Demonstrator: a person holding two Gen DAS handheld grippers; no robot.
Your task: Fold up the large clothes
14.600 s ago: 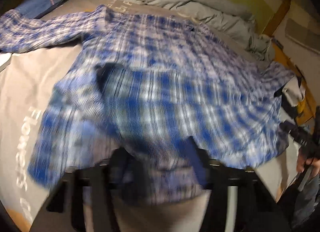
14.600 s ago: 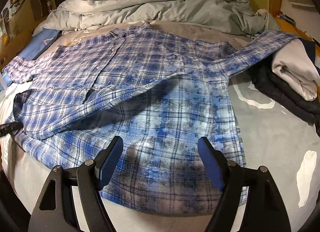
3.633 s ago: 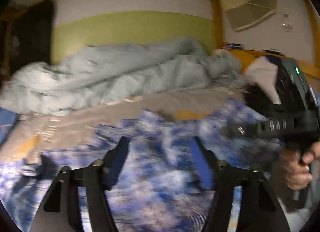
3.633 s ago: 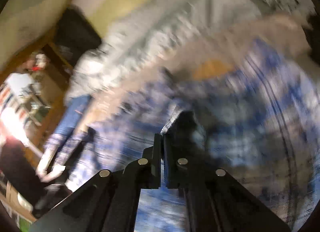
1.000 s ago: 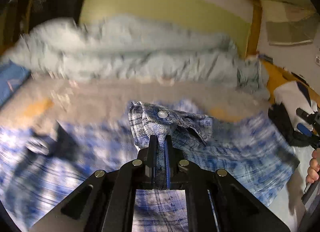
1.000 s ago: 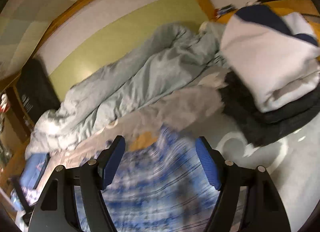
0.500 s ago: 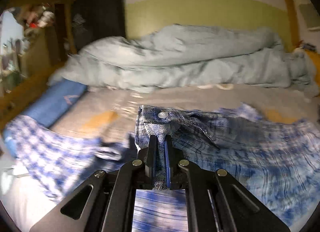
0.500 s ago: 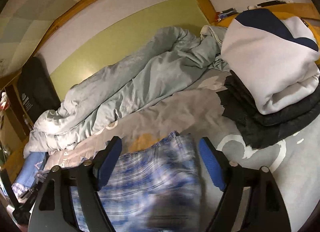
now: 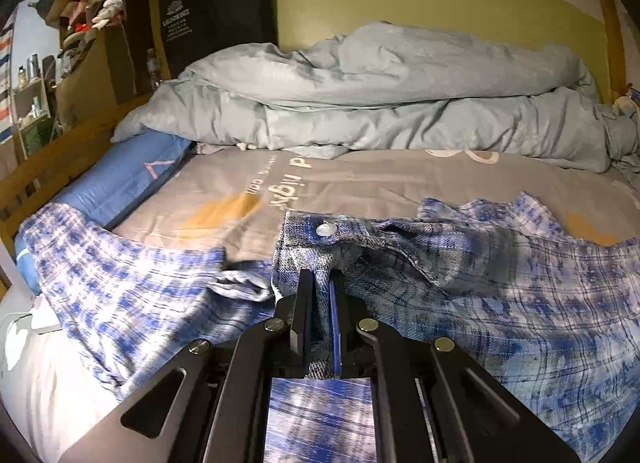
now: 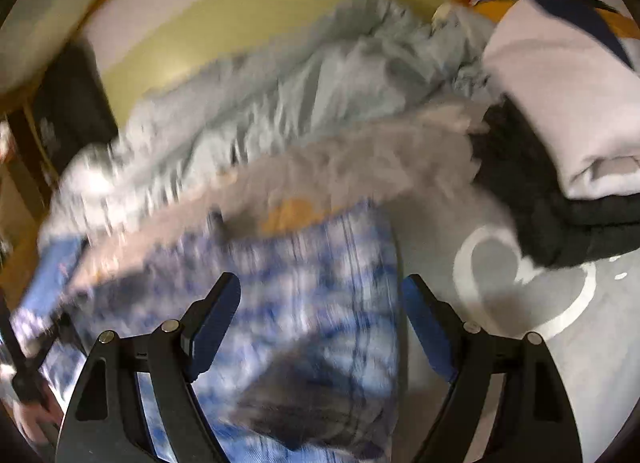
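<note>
A blue and white plaid shirt [image 9: 500, 303] lies spread on the grey bed sheet [image 9: 360, 179]. My left gripper [image 9: 320, 277] is shut on a bunched edge of it, and a snap button [image 9: 326, 229] shows on the fabric just past the fingertips. One sleeve [image 9: 120, 275] trails off to the left. In the blurred right wrist view, my right gripper [image 10: 320, 283] hangs open over the shirt [image 10: 320, 263], near its right edge, with nothing pressed between its blue pads [image 10: 424, 327].
A crumpled grey-blue duvet [image 9: 380, 103] fills the far side of the bed. A blue pillow [image 9: 120, 183] lies by the wooden bed rail at the left. At the right, a folded white garment [image 10: 560, 83] sits on a dark one [image 10: 540, 203].
The left wrist view has swung left, still gripping the shirt edge, and the left sleeve has come into sight. The right gripper has tipped down closer over the shirt, its jaws slightly wider.
</note>
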